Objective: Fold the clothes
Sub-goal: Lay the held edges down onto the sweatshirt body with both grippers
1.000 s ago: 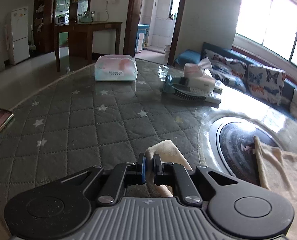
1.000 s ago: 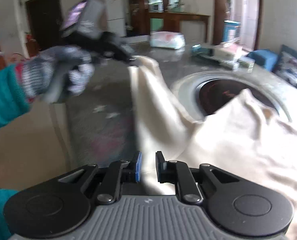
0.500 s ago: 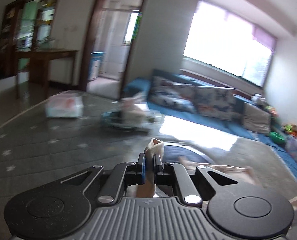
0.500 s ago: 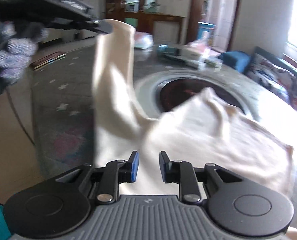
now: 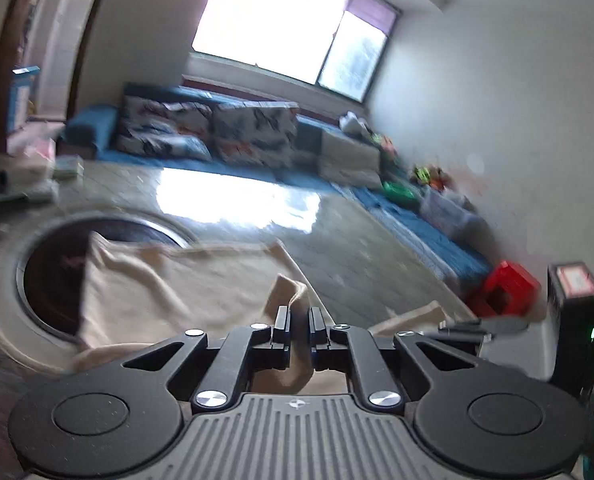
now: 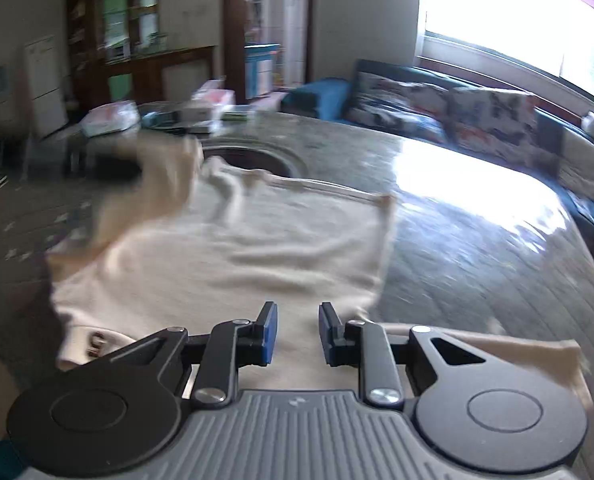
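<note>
1. My left gripper [image 5: 298,322] has its jaws pinched tight on a bunched fold of the cream garment [image 6: 233,252]; the cloth rises between them and pokes out above the tips.
2. My right gripper [image 6: 297,334] holds nothing. Its jaws stand parted with a clear gap, low over the near part of the garment.
3. The garment lies spread across the middle of the counter [image 6: 477,240], its far edge draped over the rim of the dark round inset [image 5: 53,264]. One flap at the left side is lifted off the surface and blurred, so I cannot tell its exact shape.
4. A sleeve or corner runs off toward the near right edge of the counter, beside my right gripper.
5. Progress, as I judge it: the first fold is only under way. The body is roughly flat but wrinkled, with no tidy stacked layers showing.
6. Left to do, I reckon: lay the held flap over the body, bring in the other side, then fold lengthwise.
</note>
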Demonstrator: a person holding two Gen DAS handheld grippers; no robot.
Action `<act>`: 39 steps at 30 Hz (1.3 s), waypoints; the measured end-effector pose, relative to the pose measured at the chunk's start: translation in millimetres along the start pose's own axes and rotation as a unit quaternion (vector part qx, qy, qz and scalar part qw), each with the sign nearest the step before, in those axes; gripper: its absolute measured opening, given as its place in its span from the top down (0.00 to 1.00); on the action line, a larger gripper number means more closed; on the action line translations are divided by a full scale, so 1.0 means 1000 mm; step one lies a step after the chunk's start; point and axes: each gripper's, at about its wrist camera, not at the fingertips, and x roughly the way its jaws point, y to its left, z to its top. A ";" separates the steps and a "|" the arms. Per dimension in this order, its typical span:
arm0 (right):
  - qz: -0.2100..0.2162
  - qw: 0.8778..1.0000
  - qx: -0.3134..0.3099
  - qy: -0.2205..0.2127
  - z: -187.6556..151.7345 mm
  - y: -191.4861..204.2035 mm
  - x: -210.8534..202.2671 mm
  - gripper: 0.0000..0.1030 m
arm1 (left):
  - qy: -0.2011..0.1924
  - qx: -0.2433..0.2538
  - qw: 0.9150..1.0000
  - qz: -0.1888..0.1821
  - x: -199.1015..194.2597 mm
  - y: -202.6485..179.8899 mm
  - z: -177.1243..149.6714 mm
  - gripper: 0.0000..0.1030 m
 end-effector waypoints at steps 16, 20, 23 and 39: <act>0.040 0.999 0.013 0.029 -0.001 0.010 0.028 0.79 | 0.045 0.067 0.993 0.089 -0.037 0.062 -0.049 0.66; 0.048 0.997 0.027 0.052 -0.005 0.011 0.045 0.79 | 0.056 0.048 0.990 0.120 -0.048 0.090 -0.061 0.66; 0.047 0.997 0.020 0.053 -0.004 0.017 0.047 0.89 | 0.066 0.033 0.990 0.120 -0.050 0.098 -0.069 0.66; -0.046 0.997 -0.056 0.016 0.014 0.031 0.041 0.88 | 0.030 0.091 0.989 0.116 -0.049 0.088 -0.032 0.68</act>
